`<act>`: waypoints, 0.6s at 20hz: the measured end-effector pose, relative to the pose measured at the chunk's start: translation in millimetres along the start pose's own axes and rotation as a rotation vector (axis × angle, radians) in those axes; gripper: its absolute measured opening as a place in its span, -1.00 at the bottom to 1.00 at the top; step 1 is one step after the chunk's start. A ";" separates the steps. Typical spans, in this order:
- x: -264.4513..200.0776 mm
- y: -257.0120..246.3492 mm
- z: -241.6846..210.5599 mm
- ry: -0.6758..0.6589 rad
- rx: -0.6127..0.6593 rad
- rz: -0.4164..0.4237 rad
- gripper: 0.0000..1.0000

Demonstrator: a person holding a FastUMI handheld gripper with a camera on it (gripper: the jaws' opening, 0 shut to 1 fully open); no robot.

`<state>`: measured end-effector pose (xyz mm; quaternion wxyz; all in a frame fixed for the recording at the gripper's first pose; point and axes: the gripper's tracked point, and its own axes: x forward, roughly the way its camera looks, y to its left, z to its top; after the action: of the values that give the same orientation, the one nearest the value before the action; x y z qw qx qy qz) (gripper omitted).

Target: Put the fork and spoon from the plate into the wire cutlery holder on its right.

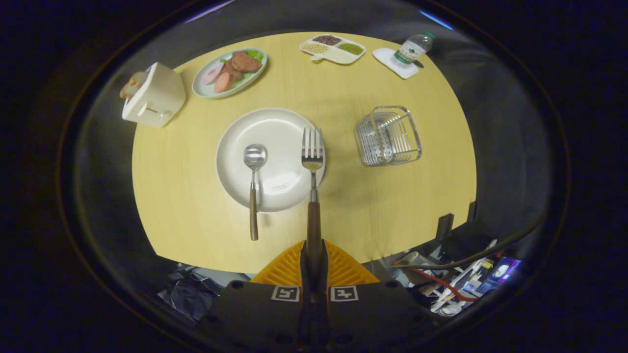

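Observation:
My gripper (314,255) is shut on the wooden handle of the fork (312,162). The fork points straight ahead from the fingers, held up in the air, its steel tines over the right side of the white plate (274,132). A spoon (254,189) with a wooden handle lies on the plate's left half, bowl up on the plate, handle reaching over the near rim onto the table. The wire cutlery holder (388,136) stands on the table to the right of the plate, beyond and right of my fingers, with nothing seen inside.
On the round wooden table (196,206) stand a white toaster (154,95) at the far left, a plate of meat and vegetables (229,72) behind the white plate, a divided snack tray (333,49) and a water bottle (413,49) at the back. Cables and clutter (461,279) lie below the table's near right edge.

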<state>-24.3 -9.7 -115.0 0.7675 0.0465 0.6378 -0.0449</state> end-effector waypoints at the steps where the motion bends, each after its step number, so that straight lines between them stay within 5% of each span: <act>1: -3.9 -8.7 5.7 -0.004 0.023 0.001 -0.82; 12: 20.9 -87.7 33.4 0.068 0.120 -0.045 -0.82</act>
<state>0.8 -101.1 -130.7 0.7401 0.0795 0.6604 -0.0989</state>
